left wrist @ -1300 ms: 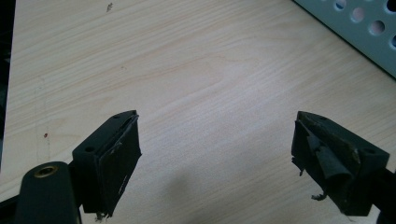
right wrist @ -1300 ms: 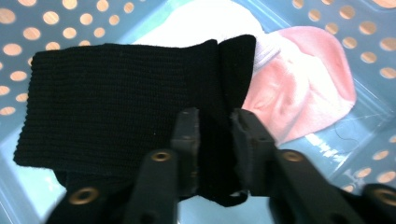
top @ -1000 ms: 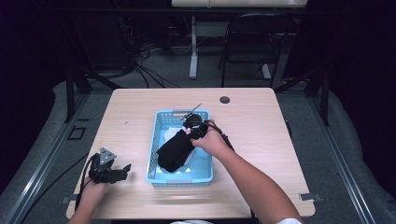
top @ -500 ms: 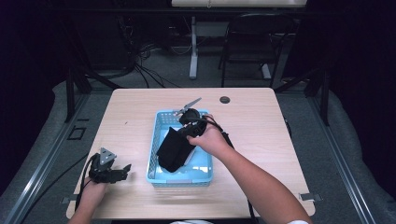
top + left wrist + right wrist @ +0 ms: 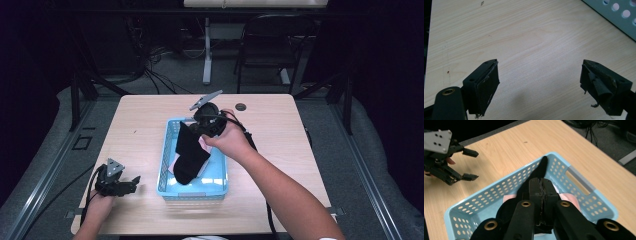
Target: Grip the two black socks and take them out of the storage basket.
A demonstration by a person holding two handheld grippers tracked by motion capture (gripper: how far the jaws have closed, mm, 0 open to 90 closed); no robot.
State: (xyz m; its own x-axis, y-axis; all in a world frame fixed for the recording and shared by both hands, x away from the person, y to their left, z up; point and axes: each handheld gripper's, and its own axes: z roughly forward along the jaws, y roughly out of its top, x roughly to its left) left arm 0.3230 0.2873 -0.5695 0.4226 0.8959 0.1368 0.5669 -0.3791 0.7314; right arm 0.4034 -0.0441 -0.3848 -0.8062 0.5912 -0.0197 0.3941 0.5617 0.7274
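Note:
A black sock (image 5: 189,156) hangs from my right gripper (image 5: 196,129) above the light blue perforated basket (image 5: 192,192), its lower end still down inside the basket. In the right gripper view the jaws of the right gripper (image 5: 541,183) are pressed together on the black sock (image 5: 540,169), over the basket (image 5: 584,182). My left gripper (image 5: 133,183) rests on the wooden table (image 5: 140,125) left of the basket, open with nothing between its jaws. The left gripper (image 5: 539,82) shows bare wood between its pads, and it is also seen as the left gripper (image 5: 472,165).
Pink cloth (image 5: 572,199) lies in the basket under the sock. A small black round object (image 5: 241,106) sits near the table's far edge. The basket's wall (image 5: 616,12) is just right of the left gripper. A chair (image 5: 265,45) and cables stand beyond the table.
My right gripper has risen and moved toward the far side with the black sock, drawing it up out of the basket. The left gripper has stayed where it was.

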